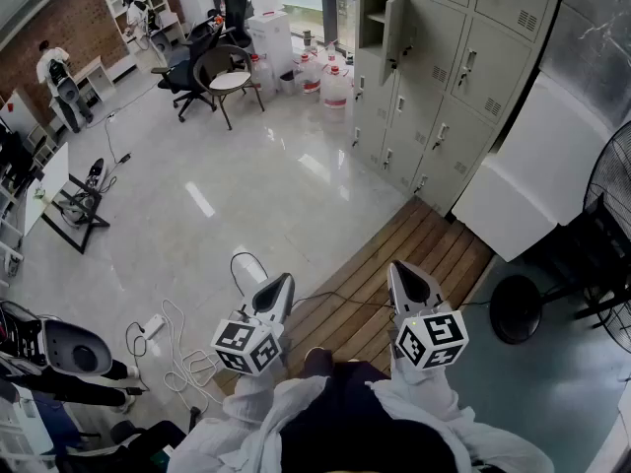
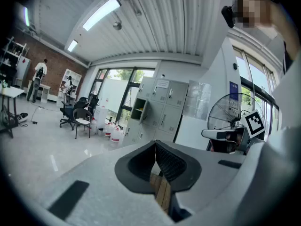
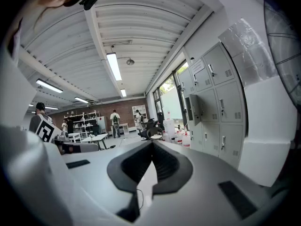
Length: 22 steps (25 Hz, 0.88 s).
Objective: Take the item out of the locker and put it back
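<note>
Nearest, above the wooden floor strip (image 1: 419,249), the left tongs (image 2: 156,149) are fully closed and hold nothing. The right tongs (image 3: 152,147) beside them are closed and empty too. Well apart, beyond the strip, stands the grey locker (image 1: 449,77). One upper door (image 1: 394,37) is open. What lies inside its compartment (image 1: 372,18) I cannot tell.

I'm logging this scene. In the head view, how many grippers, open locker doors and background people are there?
Grippers: 2 (left gripper, right gripper)
Open locker doors: 1
Background people: 2
Total: 5
</note>
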{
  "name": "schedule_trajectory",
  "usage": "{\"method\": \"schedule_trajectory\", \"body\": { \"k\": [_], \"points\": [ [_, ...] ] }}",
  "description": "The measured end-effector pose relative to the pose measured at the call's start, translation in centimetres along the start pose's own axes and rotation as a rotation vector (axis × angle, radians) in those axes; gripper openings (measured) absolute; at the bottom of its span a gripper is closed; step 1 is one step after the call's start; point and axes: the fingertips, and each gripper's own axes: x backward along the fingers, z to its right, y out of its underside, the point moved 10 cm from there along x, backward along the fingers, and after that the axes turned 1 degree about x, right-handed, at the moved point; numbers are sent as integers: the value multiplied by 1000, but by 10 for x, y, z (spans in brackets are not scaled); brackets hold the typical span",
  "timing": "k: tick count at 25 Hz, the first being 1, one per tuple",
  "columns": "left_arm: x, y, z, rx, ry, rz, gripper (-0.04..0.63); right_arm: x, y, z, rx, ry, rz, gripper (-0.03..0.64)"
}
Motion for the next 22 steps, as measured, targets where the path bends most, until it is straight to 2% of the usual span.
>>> {"method": "schedule_trajectory", "body": {
  "k": [7, 14, 15, 17, 19, 22],
  "points": [
    [-3, 5, 15, -22, 5, 28, 8, 6, 6, 8, 9, -29, 12, -3],
    [3, 4, 24, -33, -13, 38, 8, 10, -4, 15, -9, 3, 80, -3],
    [3, 3, 24, -34, -17, 39, 8, 10, -6, 16, -12, 4, 86, 20],
    [1, 4, 24, -36, -23, 39, 8, 8, -7, 18, -5, -2, 85, 117],
    [-2, 5, 24, -37, -21, 36, 8, 6, -7, 20, 7, -8, 76, 156],
    [-9, 5, 27, -45, -7, 31, 8, 4, -6, 25, 11, -10, 58, 274]
  ]
}}
